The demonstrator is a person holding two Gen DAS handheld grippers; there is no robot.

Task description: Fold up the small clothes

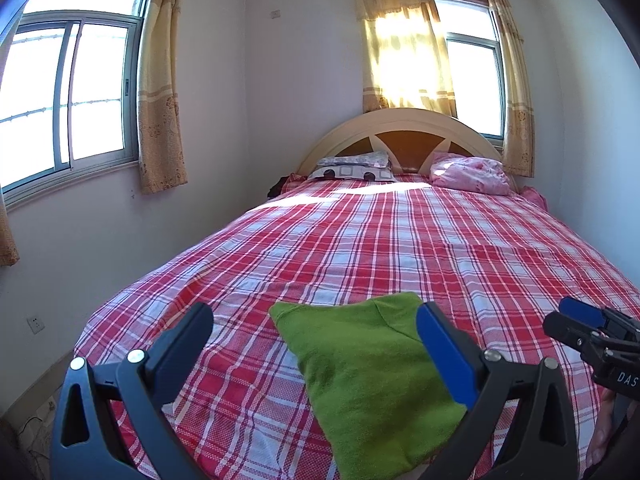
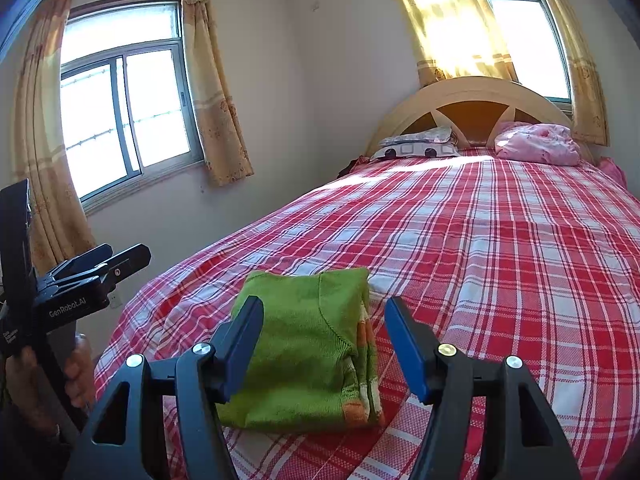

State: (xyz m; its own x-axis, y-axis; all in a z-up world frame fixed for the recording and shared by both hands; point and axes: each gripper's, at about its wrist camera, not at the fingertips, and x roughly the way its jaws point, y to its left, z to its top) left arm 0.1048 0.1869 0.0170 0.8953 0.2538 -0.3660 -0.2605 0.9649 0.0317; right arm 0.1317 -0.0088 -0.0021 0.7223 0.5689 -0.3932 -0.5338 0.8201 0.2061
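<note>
On the near end of the bed (image 1: 400,240), by its foot edge, lies the small green sweater (image 1: 360,380). It is already folded into a thick packet. In the right wrist view you can see stacked layers with orange and white stripes along its right side, so I think most of the folding is done. The step in hand looks like the pause after a fold, with both tools lifted off the cloth.

The left gripper (image 1: 316,344) hangs over the sweater. Its fingers are wide apart and nothing is between them; the sweater only shows behind the gap. The right gripper (image 2: 324,344) is the same: fingers spread fairly wide, holding nothing, a little above the cloth. In the left wrist view the right gripper sits off to the right side of the sweater, apart from it.

The sweater's long way runs from the foot of the bed up toward the headboard (image 1: 400,128), leaning a bit to the left in the left wrist view. A slanted seam line crosses its top face. I cannot tell which end is the neck.

Next, I think the packet needs either one last fold, near end over far end, or a press to flatten it. For a fold, both grippers would come down at the near corners, pinch all the layers together, and lift evenly so the stack does not slide open.
</note>
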